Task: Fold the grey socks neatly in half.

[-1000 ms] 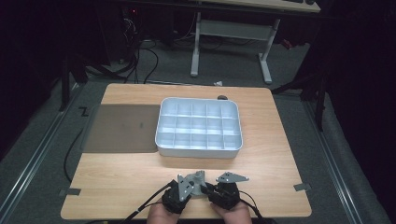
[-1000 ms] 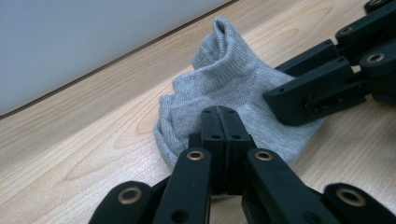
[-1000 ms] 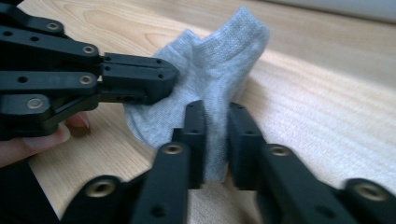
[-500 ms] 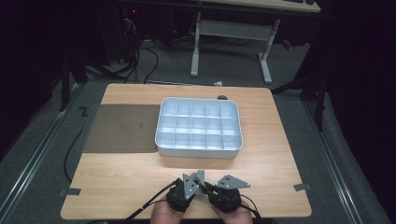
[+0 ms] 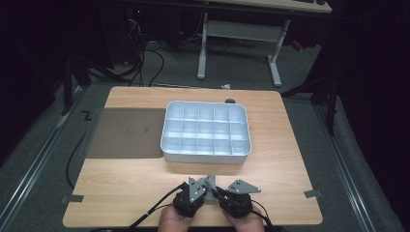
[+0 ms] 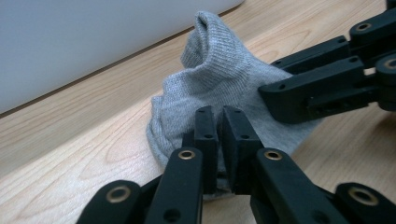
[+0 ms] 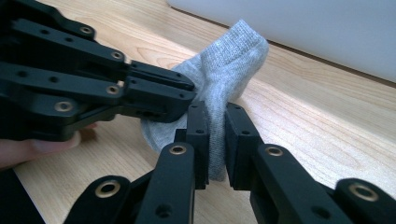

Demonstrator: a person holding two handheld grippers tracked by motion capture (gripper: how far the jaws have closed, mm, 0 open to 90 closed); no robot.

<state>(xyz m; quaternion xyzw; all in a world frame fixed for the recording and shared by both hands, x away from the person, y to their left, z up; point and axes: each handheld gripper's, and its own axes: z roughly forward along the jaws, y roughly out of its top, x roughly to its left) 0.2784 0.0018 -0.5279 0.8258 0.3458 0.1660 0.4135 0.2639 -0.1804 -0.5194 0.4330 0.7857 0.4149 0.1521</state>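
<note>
A small grey sock [image 6: 219, 88] [image 7: 224, 74] lies bunched on the wooden table near the front edge, between both grippers. My left gripper [image 6: 218, 123] is shut on one part of the sock, the fabric pinched between its jaws. My right gripper [image 7: 215, 121] is shut on the other part. In the high view the sock [image 5: 211, 181] peeks out between the left gripper [image 5: 196, 191] and the right gripper [image 5: 231, 192], which sit close together, held by two hands. In each gripper view the other gripper's black jaws reach in from the side.
A white compartment tray [image 5: 208, 152] with several empty cells stands mid-table, just beyond the grippers. A dark grey mat [image 5: 128, 133] lies to its left. A small dark object [image 5: 230, 101] sits at the table's far edge. Cables trail from the grippers over the front edge.
The hands and both grippers have shifted slightly toward the table's front edge; the hold on the sock looks unchanged.
</note>
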